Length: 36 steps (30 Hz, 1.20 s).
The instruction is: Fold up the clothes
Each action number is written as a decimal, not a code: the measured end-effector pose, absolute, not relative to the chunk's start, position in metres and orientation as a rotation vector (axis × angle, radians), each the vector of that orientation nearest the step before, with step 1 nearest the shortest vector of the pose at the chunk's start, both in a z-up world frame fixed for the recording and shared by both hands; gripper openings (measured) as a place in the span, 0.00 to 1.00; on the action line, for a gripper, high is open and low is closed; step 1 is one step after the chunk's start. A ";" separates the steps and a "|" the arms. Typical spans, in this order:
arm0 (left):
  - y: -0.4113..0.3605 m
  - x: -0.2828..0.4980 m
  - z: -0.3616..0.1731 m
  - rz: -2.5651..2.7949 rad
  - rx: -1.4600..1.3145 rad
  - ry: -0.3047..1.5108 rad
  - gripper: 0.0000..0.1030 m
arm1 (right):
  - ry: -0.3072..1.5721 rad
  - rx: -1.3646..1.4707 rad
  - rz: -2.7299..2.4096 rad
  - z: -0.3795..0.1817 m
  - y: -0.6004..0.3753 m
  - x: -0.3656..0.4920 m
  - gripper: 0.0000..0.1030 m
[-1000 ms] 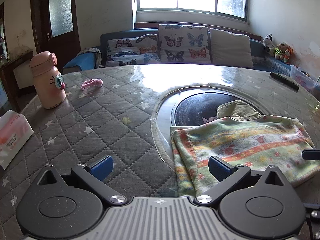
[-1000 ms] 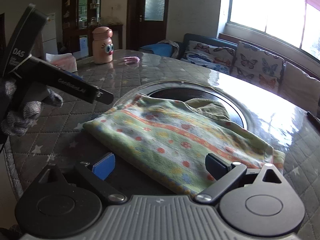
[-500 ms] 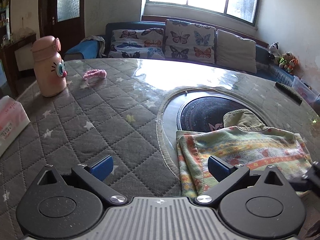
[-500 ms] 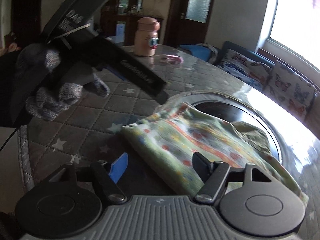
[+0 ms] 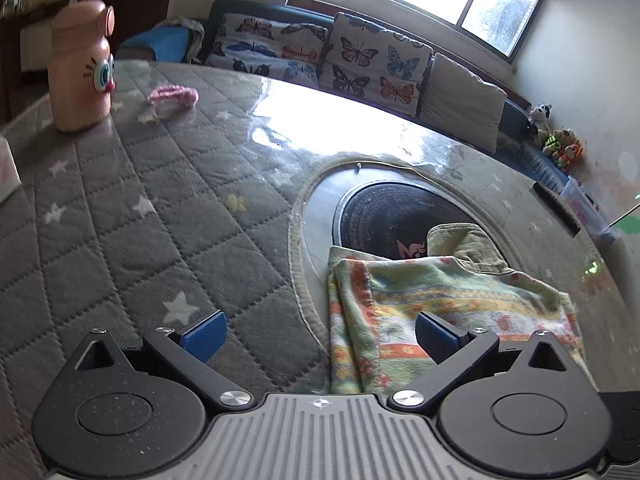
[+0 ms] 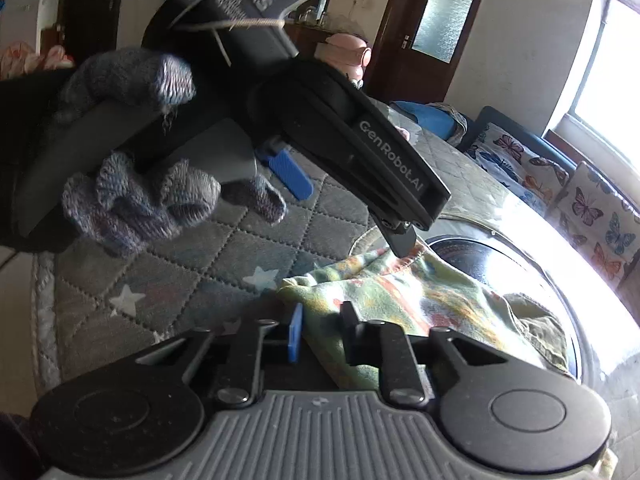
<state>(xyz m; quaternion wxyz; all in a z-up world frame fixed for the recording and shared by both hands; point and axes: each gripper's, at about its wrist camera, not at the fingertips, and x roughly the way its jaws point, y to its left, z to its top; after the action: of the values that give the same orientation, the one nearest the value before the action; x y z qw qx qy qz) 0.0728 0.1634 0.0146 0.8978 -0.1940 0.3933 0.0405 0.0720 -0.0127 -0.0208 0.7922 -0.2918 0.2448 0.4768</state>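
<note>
A folded garment point(image 5: 440, 300) with a green, orange and yellow print lies on the grey quilted table point(image 5: 160, 220), partly over a dark round inset point(image 5: 400, 216). My left gripper point(image 5: 320, 334) is open, its blue pads wide apart, with the garment's left edge between them, untouched. In the right wrist view a gloved hand point(image 6: 132, 184) holds that gripper, and one of its fingertips point(image 6: 402, 240) rests at the garment's far edge. My right gripper point(image 6: 322, 336) is closing, its jaws narrow, with the near corner of the garment point(image 6: 400, 300) pinched between them.
A pink cartoon bottle point(image 5: 80, 68) and a pink hair tie point(image 5: 174, 94) sit at the table's far left. A dark remote point(image 5: 554, 208) lies at the right rim. Beyond the table stands a sofa with butterfly cushions point(image 5: 360, 60). A pale box point(image 5: 6, 168) shows at the left edge.
My right gripper's jaws went from wide apart to nearly together on the garment's corner. Both views rolled, and the left gripper now looms closer in the right wrist view.
</note>
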 end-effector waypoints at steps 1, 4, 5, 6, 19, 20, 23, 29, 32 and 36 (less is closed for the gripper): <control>0.164 0.073 0.014 0.079 -0.420 0.819 0.98 | 0.528 -0.605 1.030 -0.019 -0.016 0.073 0.10; 0.165 0.074 0.013 0.064 -0.475 0.833 0.95 | 0.529 -0.549 1.031 -0.012 -0.022 0.075 0.07; 0.165 0.075 0.012 0.059 -0.503 0.843 0.94 | 0.528 -0.527 1.029 -0.010 -0.025 0.075 0.07; 0.166 0.075 0.010 0.053 -0.531 0.853 0.93 | 0.527 -0.505 1.028 -0.007 -0.027 0.076 0.06; 0.159 0.084 0.002 -0.019 -0.749 0.897 0.50 | 0.498 -0.369 1.033 0.016 -0.066 0.083 0.05; 0.160 0.085 0.000 -0.021 -0.769 0.903 0.44 | 0.500 -0.367 1.036 0.016 -0.067 0.082 0.05; 0.161 0.086 -0.006 -0.018 -0.801 0.914 0.26 | 0.522 -0.352 1.052 0.017 -0.072 0.086 0.06; 0.162 0.085 -0.008 -0.010 -0.791 0.910 0.14 | 0.565 -0.278 1.003 0.020 -0.092 0.099 0.10; 0.160 0.085 -0.009 -0.009 -0.779 0.905 0.14 | 0.578 -0.264 0.918 0.016 -0.107 0.103 0.10; 0.160 0.084 -0.009 -0.008 -0.772 0.903 0.14 | 0.619 -0.220 0.730 0.003 -0.139 0.133 0.10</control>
<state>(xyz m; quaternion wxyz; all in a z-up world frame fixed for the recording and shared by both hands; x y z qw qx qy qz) 0.0845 0.1598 -0.0086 0.8287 -0.3638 0.4253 -0.0040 0.1326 -0.1394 0.0030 0.8818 -0.1054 0.2973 0.3505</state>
